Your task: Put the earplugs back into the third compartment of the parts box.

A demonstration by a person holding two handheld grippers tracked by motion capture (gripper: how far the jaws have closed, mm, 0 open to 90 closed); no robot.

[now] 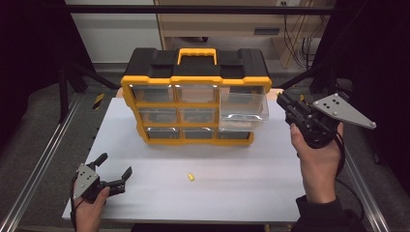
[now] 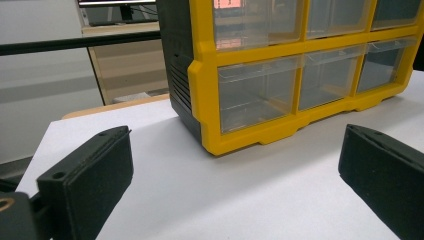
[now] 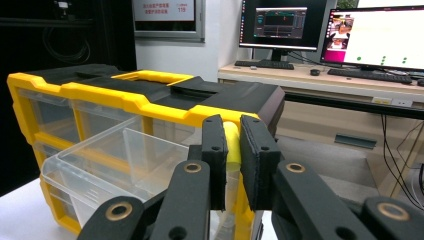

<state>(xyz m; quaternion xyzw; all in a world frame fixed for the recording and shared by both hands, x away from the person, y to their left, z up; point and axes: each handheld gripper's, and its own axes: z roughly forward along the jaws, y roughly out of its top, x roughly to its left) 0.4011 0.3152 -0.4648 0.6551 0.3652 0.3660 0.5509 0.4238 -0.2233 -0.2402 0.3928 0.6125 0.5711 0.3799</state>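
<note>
Peg [image 3: 231, 137] pinched in right gripper [image 3: 232, 150] beside drawer [image 1: 243, 112], liable to slip out; left gripper [image 1: 114, 172] wide open, empty.

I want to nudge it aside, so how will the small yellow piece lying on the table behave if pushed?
The small yellow piece looks short and rounded, so it may roll rather than slide. It seems tiny and light, and the white table looks smooth, so a light touch from the open left gripper could send it skittering.

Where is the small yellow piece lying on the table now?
In the high view, the small yellow piece lies on the white table, before the organizer, nearer the left gripper.
</note>
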